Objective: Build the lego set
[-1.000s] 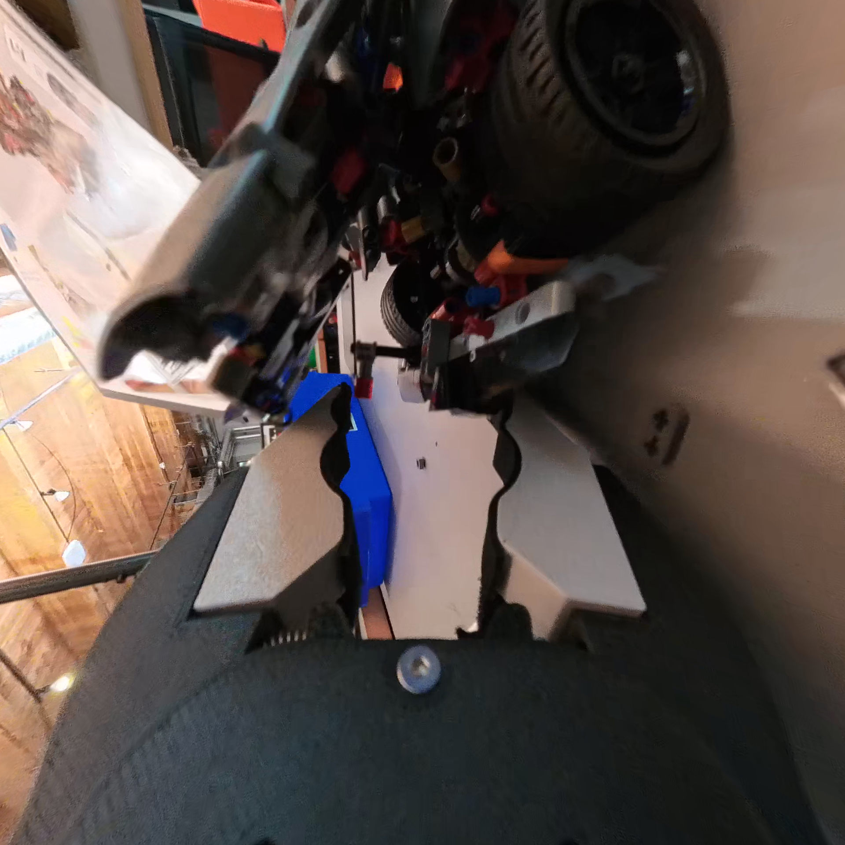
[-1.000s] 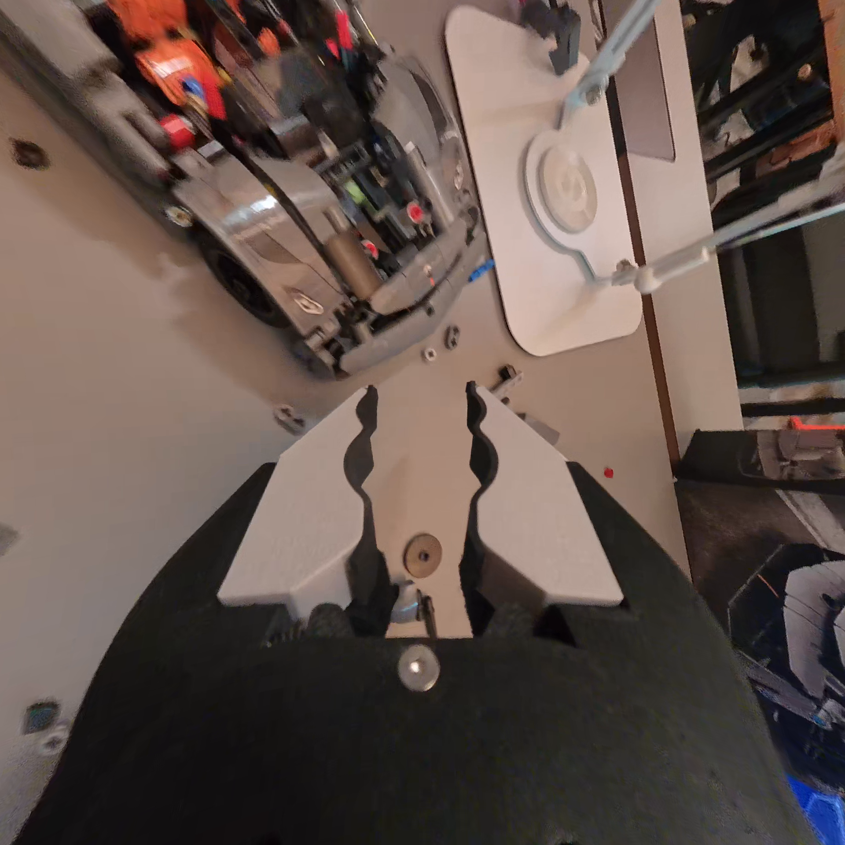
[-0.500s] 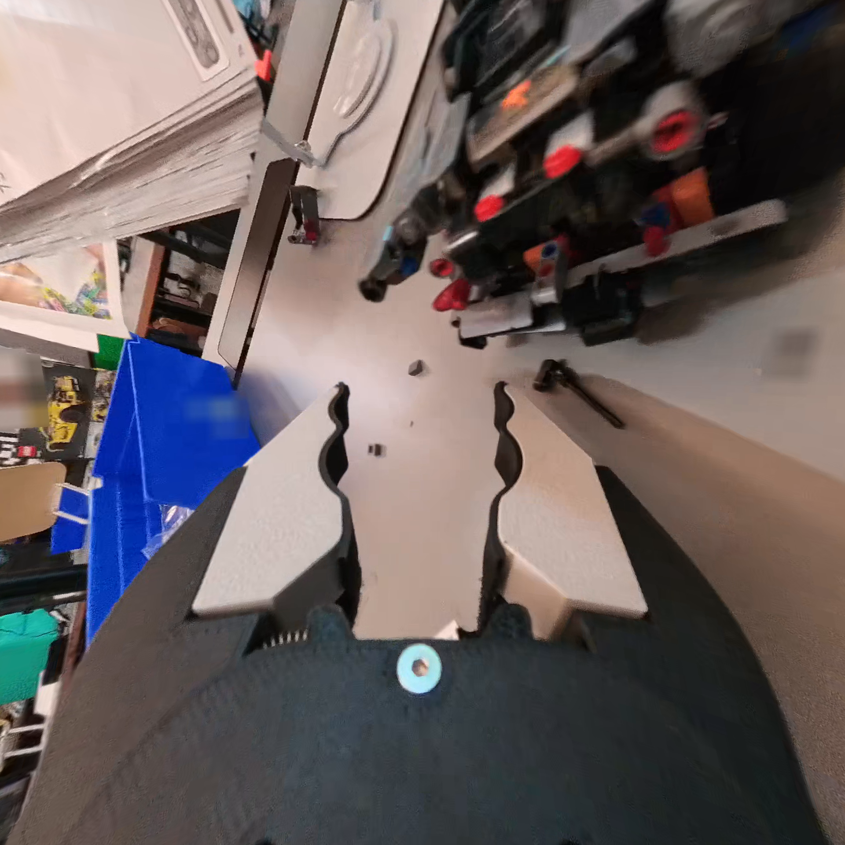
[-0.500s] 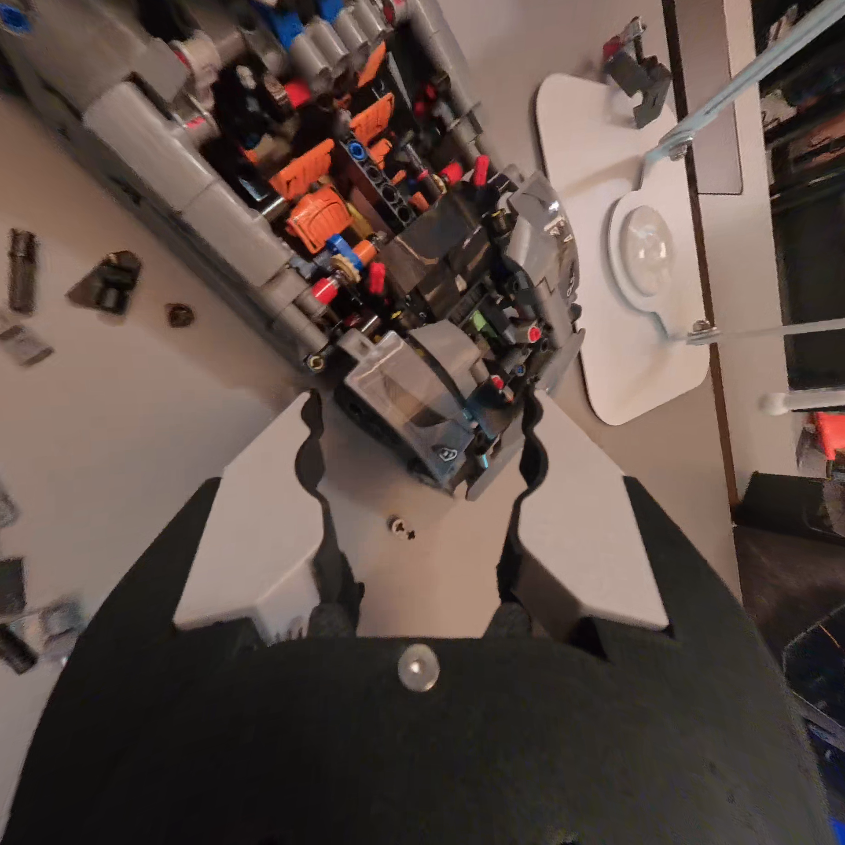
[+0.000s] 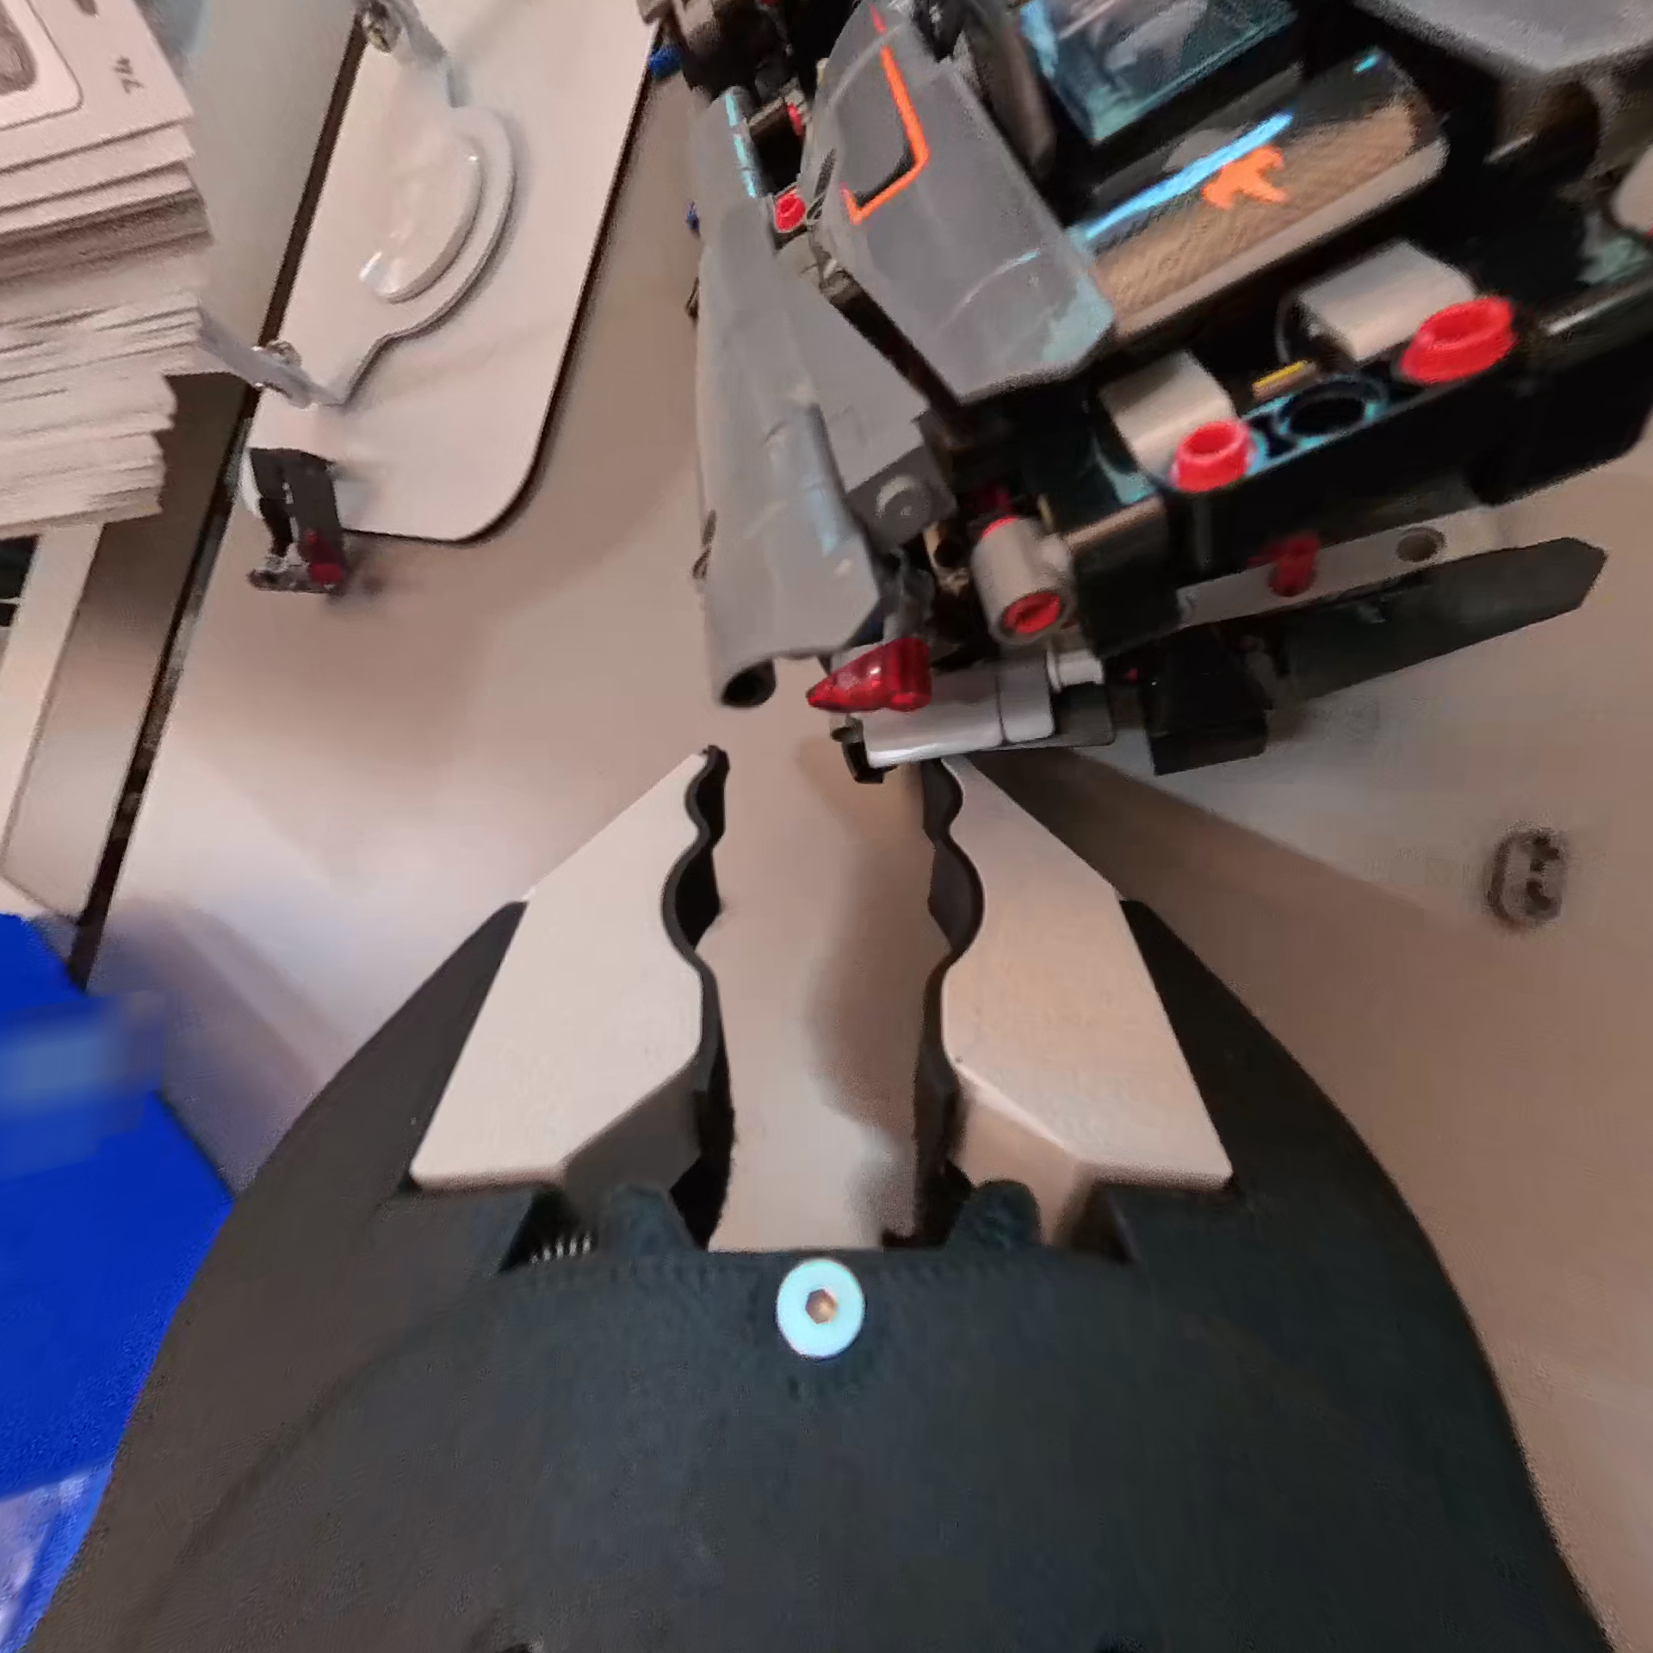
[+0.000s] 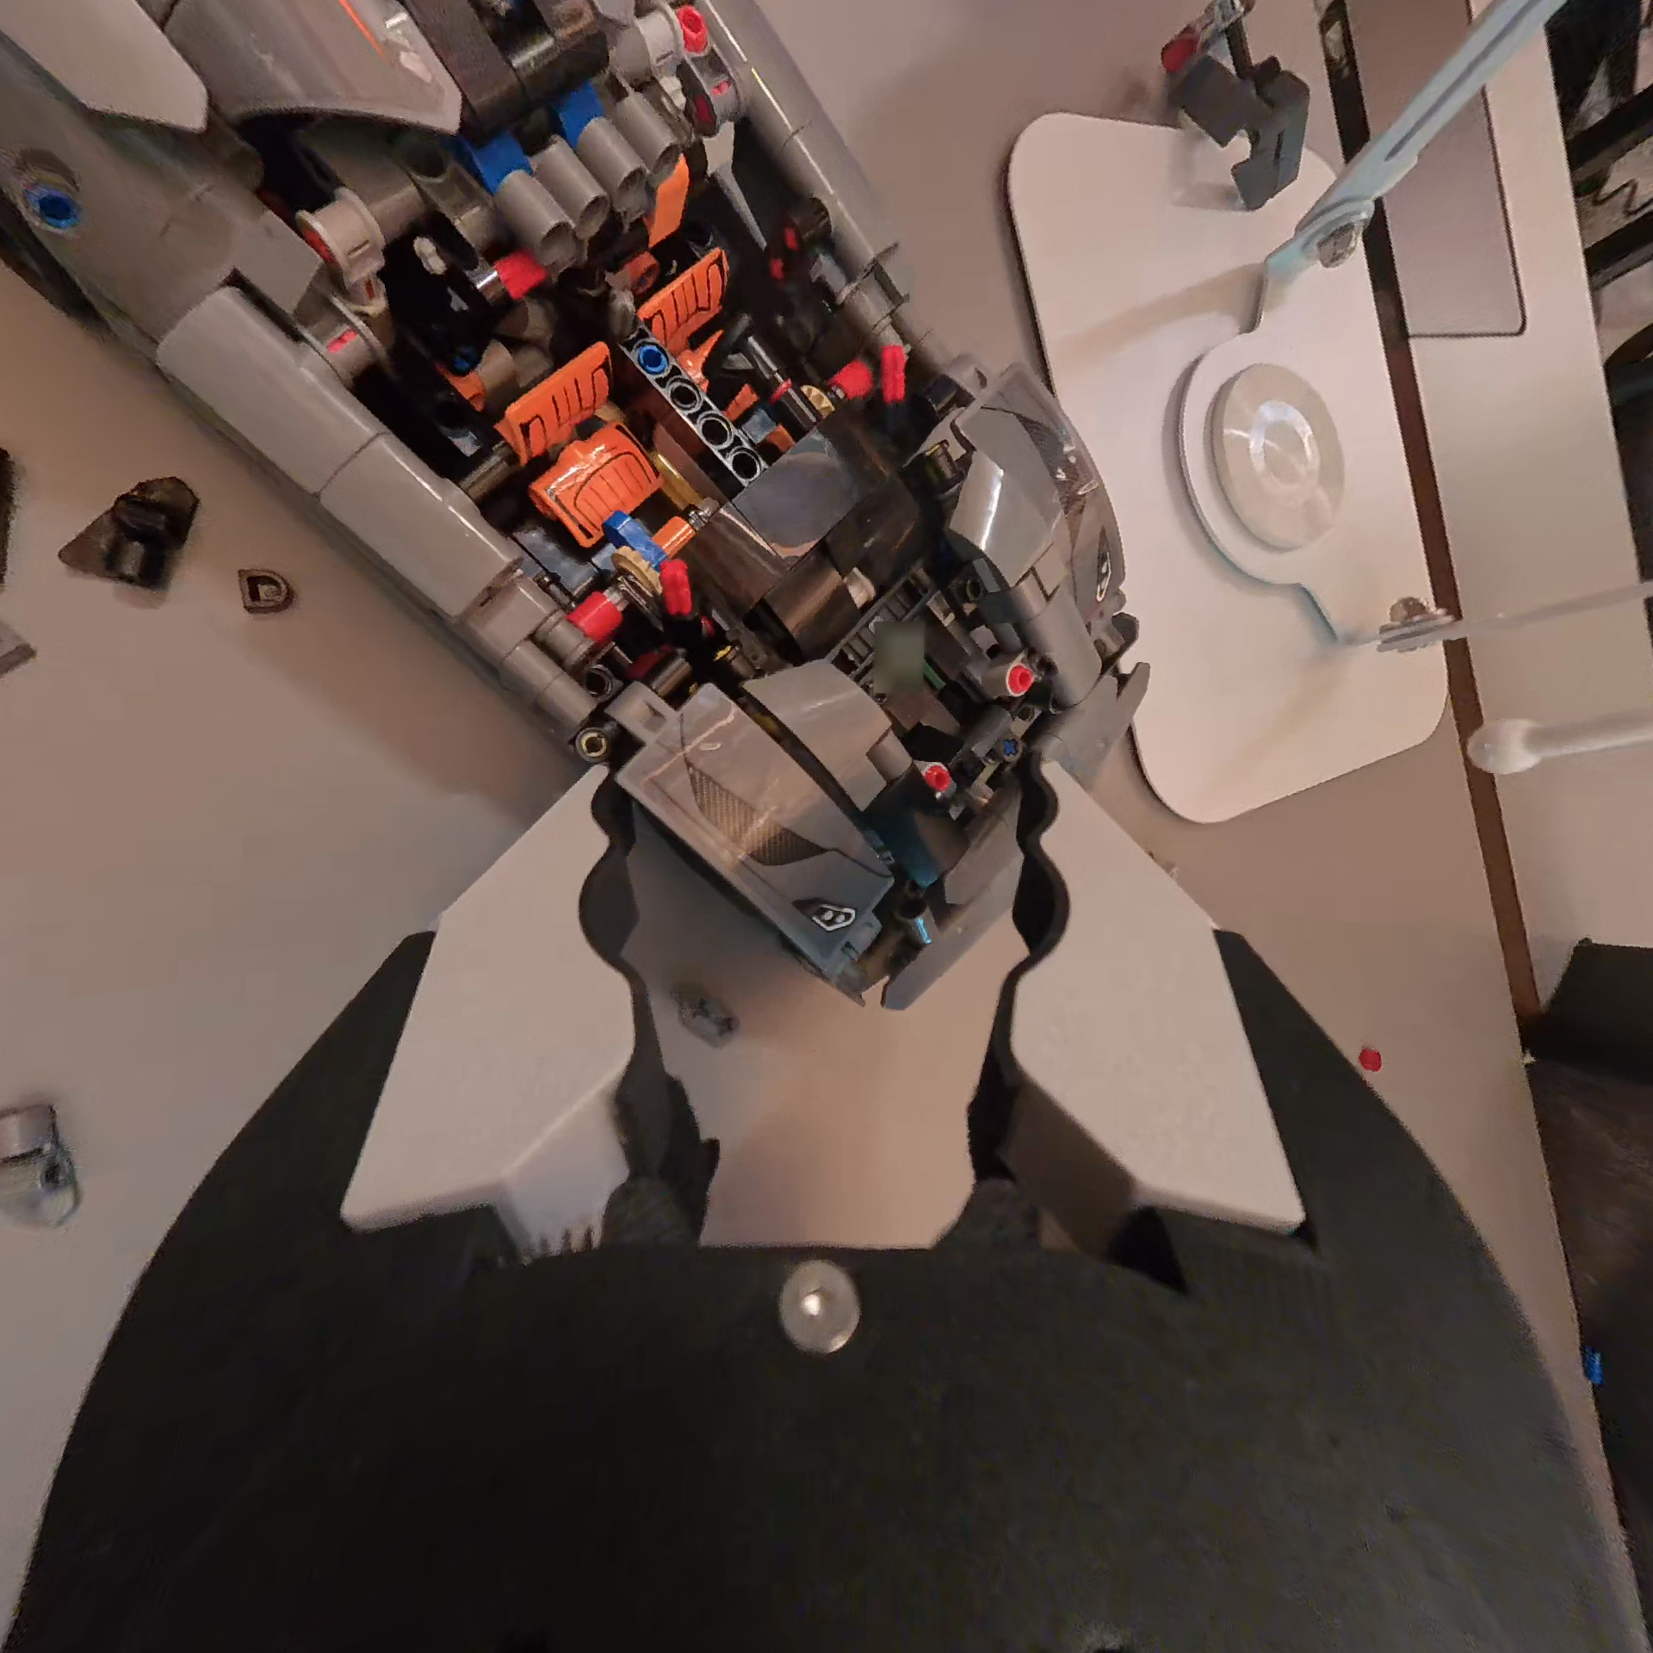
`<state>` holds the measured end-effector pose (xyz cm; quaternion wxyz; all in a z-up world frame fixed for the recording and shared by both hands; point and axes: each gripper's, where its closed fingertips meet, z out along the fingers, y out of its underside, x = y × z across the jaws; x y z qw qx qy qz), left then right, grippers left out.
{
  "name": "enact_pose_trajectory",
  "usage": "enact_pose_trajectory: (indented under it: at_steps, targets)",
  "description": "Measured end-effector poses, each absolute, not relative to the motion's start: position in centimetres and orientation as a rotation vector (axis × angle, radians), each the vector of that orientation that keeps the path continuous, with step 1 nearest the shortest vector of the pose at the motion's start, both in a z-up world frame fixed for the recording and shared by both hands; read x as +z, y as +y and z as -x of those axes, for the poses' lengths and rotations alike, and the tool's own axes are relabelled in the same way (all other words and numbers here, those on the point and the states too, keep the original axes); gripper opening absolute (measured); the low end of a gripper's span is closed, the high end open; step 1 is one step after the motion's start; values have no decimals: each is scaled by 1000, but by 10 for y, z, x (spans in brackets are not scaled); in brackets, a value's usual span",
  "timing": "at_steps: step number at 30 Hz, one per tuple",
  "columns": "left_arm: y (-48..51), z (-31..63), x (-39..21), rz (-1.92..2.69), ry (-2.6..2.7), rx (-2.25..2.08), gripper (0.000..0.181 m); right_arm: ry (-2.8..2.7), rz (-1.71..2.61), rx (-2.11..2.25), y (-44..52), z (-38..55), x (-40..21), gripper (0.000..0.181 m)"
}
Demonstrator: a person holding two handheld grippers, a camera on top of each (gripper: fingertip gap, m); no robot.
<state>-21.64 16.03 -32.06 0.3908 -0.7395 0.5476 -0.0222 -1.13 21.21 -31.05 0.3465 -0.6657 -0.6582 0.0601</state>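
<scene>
Left tongs [image 5: 818,769], part open and empty, sit just below the toy car [image 5: 1118,376] at upper right. Right tongs [image 6: 818,787] gape wide around its nose at centre, unclamped. Likely heavy, fragile; grip the solid frame.

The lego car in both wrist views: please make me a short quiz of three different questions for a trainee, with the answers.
1. True or false: the right tool is closed tight on the lego car.
2. Multiple choice: in the left wrist view, what lies left of the white lamp base? A) a stack of paper booklets B) a wheel C) a cup
3. Fill in: the seats inside the car are coloured ____.

Key:
1. False. Its fingers are apart, with the car's nose between them.
2. A, the stack of paper booklets.
3. Orange, see the seats.
</scene>
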Motion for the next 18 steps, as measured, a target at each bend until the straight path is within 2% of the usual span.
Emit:
enact_pose_trajectory:
  at_steps: [3,4,6,9,14,18]
  targets:
    - [161,205,-326,1890,1408,-161,32,-1694,1762,198,216,4,-307,83]
    - [159,202,-328,1887,1431,-183,41,-1686,1769,199,217,1,-306,81]
    - [158,194,-329,1888,1450,-226,39,-1675,1779,186,216,-5,-306,71]
    - [161,187,-329,1871,1469,-256,38,-1614,1827,196,211,-12,-306,78]
    - [156,175,-332,1888,1493,-424,46,-1423,1965,226,217,-32,-302,75]
    - [155,171,-332,1899,1495,-468,49,-1333,2064,221,226,-45,-309,84]
